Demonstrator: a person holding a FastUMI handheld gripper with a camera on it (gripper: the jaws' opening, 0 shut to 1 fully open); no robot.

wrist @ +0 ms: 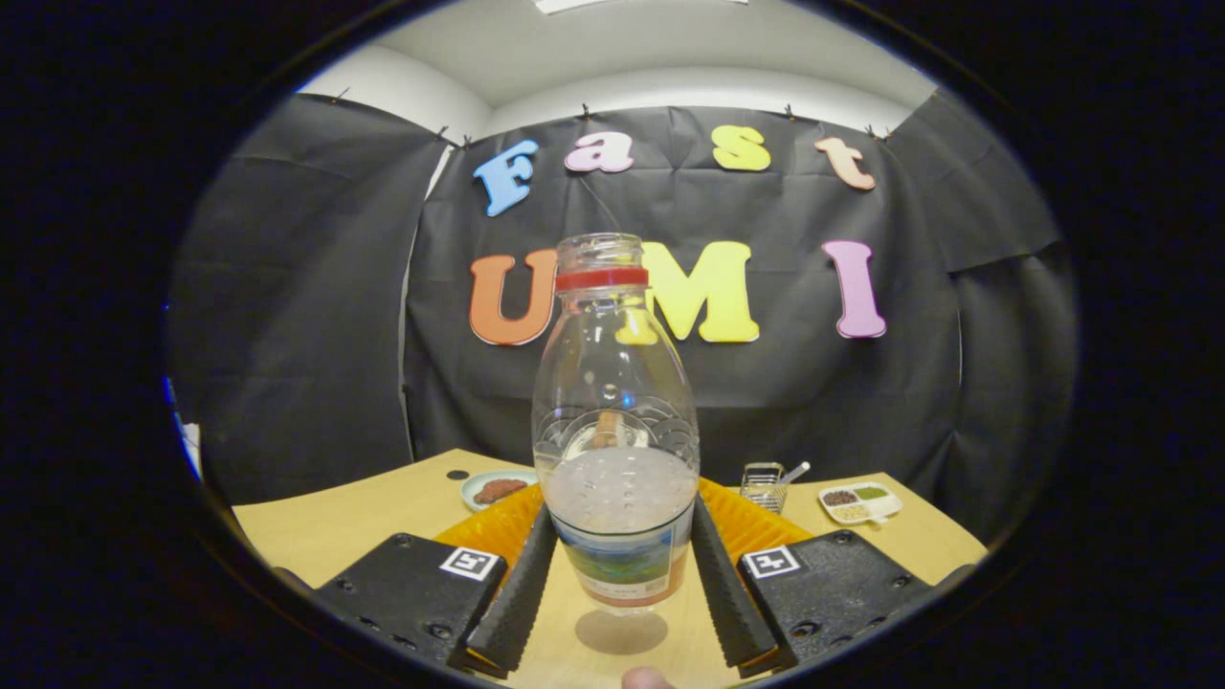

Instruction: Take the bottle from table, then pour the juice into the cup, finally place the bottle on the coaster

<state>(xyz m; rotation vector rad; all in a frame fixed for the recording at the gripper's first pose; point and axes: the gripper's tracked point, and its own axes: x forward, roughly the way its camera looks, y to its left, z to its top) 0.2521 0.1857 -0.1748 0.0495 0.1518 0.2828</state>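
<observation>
A clear plastic bottle (615, 421) with a red neck ring and no cap stands upright between my fingers. It holds pale cloudy juice up to about its middle, above a printed label. My gripper (622, 509) is shut on the bottle, one finger pressing each side of the label. The bottle's base hangs slightly above the wooden table (335, 531), with its round shadow underneath. Just beyond the fingers lies a ribbed orange coaster (751, 522), partly hidden by the bottle. A small brown shape shows through the bottle; what it is cannot be told.
Behind the coaster to the left is a small plate (496, 490) of brown food. To the right stand a wire basket (764, 484) with a white handle sticking out and a white divided dish (859, 502) of spices. A fingertip (646, 678) shows below the bottle.
</observation>
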